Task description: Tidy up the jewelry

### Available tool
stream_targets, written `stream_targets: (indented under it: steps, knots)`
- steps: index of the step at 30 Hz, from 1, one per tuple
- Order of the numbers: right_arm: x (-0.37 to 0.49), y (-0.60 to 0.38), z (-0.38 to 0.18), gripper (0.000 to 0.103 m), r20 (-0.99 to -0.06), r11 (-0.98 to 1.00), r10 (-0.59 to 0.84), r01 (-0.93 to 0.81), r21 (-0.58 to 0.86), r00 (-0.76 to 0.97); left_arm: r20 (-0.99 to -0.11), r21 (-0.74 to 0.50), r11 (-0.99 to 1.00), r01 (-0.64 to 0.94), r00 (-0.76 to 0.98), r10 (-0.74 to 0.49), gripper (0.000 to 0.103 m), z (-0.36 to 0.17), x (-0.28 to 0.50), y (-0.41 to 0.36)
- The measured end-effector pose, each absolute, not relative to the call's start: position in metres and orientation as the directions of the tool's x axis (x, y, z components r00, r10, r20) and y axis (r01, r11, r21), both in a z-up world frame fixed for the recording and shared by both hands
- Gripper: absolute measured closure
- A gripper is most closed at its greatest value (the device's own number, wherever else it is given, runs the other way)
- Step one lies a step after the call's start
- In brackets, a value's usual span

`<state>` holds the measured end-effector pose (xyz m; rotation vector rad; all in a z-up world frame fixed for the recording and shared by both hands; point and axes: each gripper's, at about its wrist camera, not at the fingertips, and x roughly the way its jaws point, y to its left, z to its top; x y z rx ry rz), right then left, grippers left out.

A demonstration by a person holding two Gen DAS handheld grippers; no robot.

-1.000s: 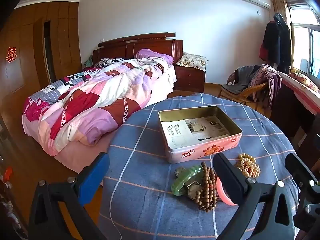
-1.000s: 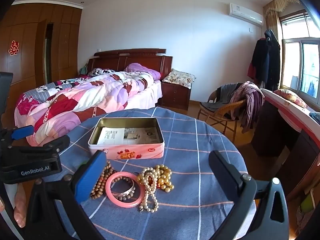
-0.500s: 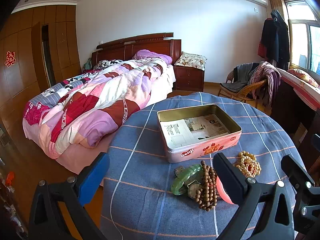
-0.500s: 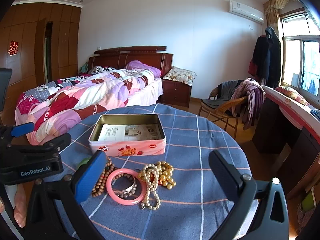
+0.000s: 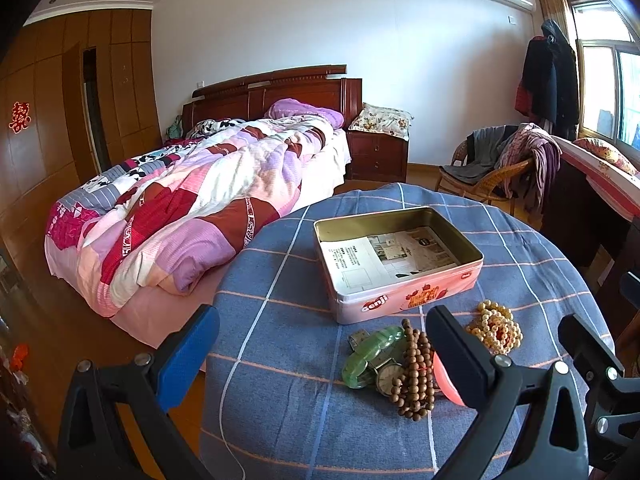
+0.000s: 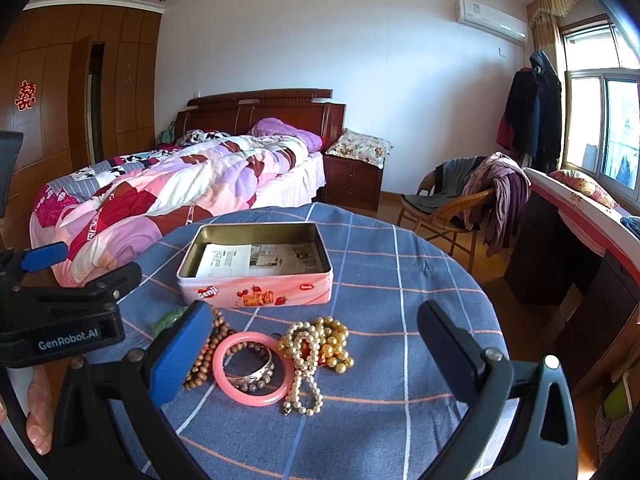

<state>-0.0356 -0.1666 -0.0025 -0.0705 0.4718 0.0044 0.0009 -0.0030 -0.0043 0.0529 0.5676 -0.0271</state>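
Observation:
A pink open tin point(image 5: 404, 294) point(image 6: 256, 292) lined with paper stands on a round table with a blue checked cloth point(image 5: 280, 320) point(image 6: 400, 280). In front of it lie a green bangle point(image 5: 370, 354), a watch point(image 5: 389, 374), brown wooden beads point(image 5: 416, 368) point(image 6: 200, 364), a pink bangle point(image 6: 252, 368) around a silver bracelet point(image 6: 250, 372), and pearl and gold bead strings point(image 6: 316, 348) point(image 5: 498, 328). My left gripper point(image 5: 320, 344) is open and empty, over the table's near left. My right gripper point(image 6: 316, 336) is open and empty, just above the jewelry pile.
A bed with a patchwork quilt point(image 5: 192, 200) stands left of the table. A wicker chair with clothes point(image 6: 460, 200) is behind it on the right, and a dark desk point(image 6: 568, 248) runs along the window side. The left gripper's body point(image 6: 60, 320) shows at the right wrist view's left edge.
Both grippers have eased a little closer to the table and jewelry; the tin and pile sit slightly lower and larger in view. Both jaws stay open. Nothing on the table moved.

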Motion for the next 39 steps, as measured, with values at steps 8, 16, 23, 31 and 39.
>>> stream_targets:
  steps: [8, 16, 23, 31, 39]
  knots:
    - [-0.035, -0.166, -0.004, 0.000, -0.457, 0.998, -0.011, -0.022, -0.066, 0.890, -0.538, 0.040, 0.998, 0.042, 0.843, -0.014, 0.001, -0.005, 0.001, -0.002]
    - [-0.036, -0.166, -0.007, 0.000, -0.458, 0.998, -0.011, -0.021, -0.066, 0.889, -0.538, 0.039, 0.998, 0.041, 0.843, -0.013, 0.001, -0.004, 0.001, -0.001]
    - [-0.036, -0.166, -0.006, 0.000, -0.456, 0.998, -0.012, -0.020, -0.065, 0.890, -0.538, 0.038, 0.998, 0.042, 0.843, -0.015, 0.001, -0.004, 0.001, 0.000]
    - [-0.036, -0.166, -0.006, 0.000, -0.459, 0.998, -0.010, -0.021, -0.064, 0.889, -0.539, 0.039, 0.999, 0.034, 0.842, -0.008, 0.001, -0.003, 0.002, 0.003]
    - [-0.036, -0.165, -0.012, 0.000, -0.464, 0.998, -0.009, -0.023, -0.064, 0.886, -0.542, 0.039, 0.999, 0.037, 0.840, -0.010, 0.001, -0.004, 0.003, 0.004]
